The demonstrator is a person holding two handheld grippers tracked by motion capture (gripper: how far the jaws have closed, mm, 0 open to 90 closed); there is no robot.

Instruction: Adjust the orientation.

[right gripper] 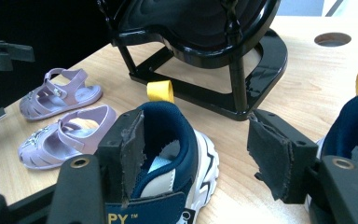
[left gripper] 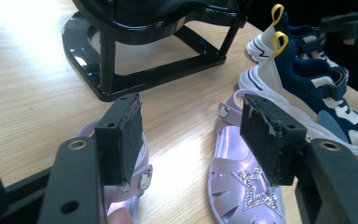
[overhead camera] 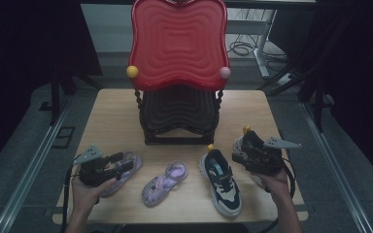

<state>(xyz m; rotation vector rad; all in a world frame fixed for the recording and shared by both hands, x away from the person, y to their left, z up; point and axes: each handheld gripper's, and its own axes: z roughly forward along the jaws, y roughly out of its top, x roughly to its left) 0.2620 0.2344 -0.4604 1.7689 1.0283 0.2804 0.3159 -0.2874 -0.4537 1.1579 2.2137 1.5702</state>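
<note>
Two lilac jelly sandals and two navy-and-white sneakers lie along the table's front. My left gripper (overhead camera: 121, 162) hovers open over the left sandal (overhead camera: 126, 167). In the left gripper view its jaws (left gripper: 193, 137) stand wide; that sandal (left gripper: 142, 175) peeks out under the left jaw and the star-decorated sandal (left gripper: 242, 186) lies under the right one. My right gripper (overhead camera: 243, 148) is open above the right sneaker (overhead camera: 245, 145). In the right gripper view its jaws (right gripper: 196, 149) are apart, with the middle sneaker (right gripper: 168, 140) behind the left jaw and the other sneaker (right gripper: 354, 121) at the right edge.
A two-tier stand with a red top tray (overhead camera: 177, 41) and a black lower shelf (overhead camera: 177, 111) occupies the table's middle back; its black base frame (left gripper: 135, 79) lies just beyond the shoes. The light wooden table (overhead camera: 111, 111) has a round hole (right gripper: 332, 39) at its far side.
</note>
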